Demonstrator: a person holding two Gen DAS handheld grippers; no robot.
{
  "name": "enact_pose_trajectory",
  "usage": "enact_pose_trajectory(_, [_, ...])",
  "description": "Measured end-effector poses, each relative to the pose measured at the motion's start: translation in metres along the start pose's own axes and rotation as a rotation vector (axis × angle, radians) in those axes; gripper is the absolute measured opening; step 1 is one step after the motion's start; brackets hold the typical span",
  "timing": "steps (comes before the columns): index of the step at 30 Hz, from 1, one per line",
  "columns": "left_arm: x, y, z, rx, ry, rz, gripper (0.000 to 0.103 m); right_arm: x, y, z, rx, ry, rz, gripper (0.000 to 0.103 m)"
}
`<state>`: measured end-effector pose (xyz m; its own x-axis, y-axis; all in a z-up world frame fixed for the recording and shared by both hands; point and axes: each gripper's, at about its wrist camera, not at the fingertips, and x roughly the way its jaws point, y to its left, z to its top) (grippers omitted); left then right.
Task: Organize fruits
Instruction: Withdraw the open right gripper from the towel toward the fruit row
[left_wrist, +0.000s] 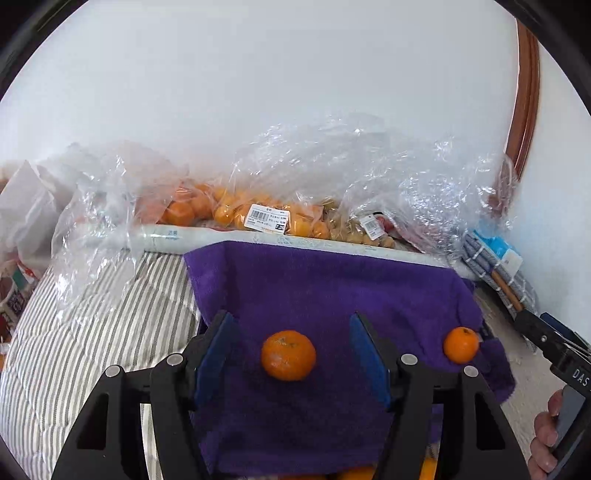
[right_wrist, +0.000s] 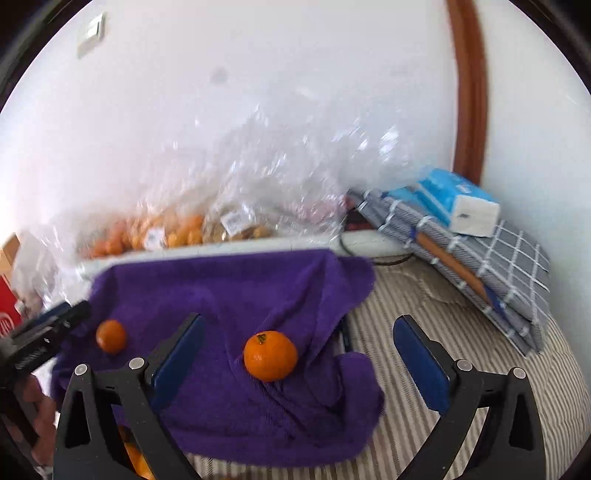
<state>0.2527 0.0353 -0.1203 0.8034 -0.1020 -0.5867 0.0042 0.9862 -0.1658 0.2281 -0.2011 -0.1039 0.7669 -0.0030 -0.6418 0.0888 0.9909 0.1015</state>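
Left hand-held gripper (left_wrist: 291, 354): released, blue pads spread either side of a round orange mandarin (left_wrist: 288, 355) without touching it.
Right hand-held gripper (right_wrist: 299, 354): released and spread very wide, nothing gripped; a second round orange mandarin (right_wrist: 270, 355) sits between its pads, clear of both.
Fruit on the cloth: both mandarins rest apart on a purple fleecy towel (left_wrist: 325, 288), one toward each side.
Under the towel: more orange fruit peeks out at its near edge.
Bed: a grey-and-white striped quilt (left_wrist: 92, 332) lies beneath the towel.
Back row: crinkled clear plastic bags of orange fruit (left_wrist: 258, 214), price labels showing, along the white wall.
Right corner: a blue tissue pack (right_wrist: 450, 199) sits on folded grey checked fabric (right_wrist: 491, 266).
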Motion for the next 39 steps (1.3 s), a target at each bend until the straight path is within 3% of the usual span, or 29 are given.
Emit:
enact_pose_trajectory(7, [-0.051,0.002,-0.025,0.03,0.008,-0.005,0.063,-0.053,-0.008,-0.017,-0.029,0.023,0.029,0.1])
enact_pose_trajectory(17, [-0.101,0.028,-0.084,0.051,0.078,0.059,0.063,-0.119,-0.005,-0.07,-0.015,0.03,0.05,0.1])
enact_pose_trajectory(22, [-0.115,0.033,-0.105,0.066,0.097,0.09,0.063,-0.144,0.009,-0.086,-0.078,0.012,0.058,0.099])
enact_pose_trajectory(28, [-0.123,0.04,-0.123,0.082,0.093,0.141,0.063,-0.158,0.017,-0.099,-0.103,-0.032,0.065,0.098])
enact_pose_trajectory(32, [-0.118,0.046,-0.127,0.08,0.114,0.157,0.063,-0.151,0.011,-0.102,-0.055,0.037,0.109,0.093])
enact_pose_trajectory(39, [-0.103,0.057,-0.122,0.044,0.156,0.138,0.063,-0.131,0.019,-0.116,-0.095,0.089,0.116,0.092])
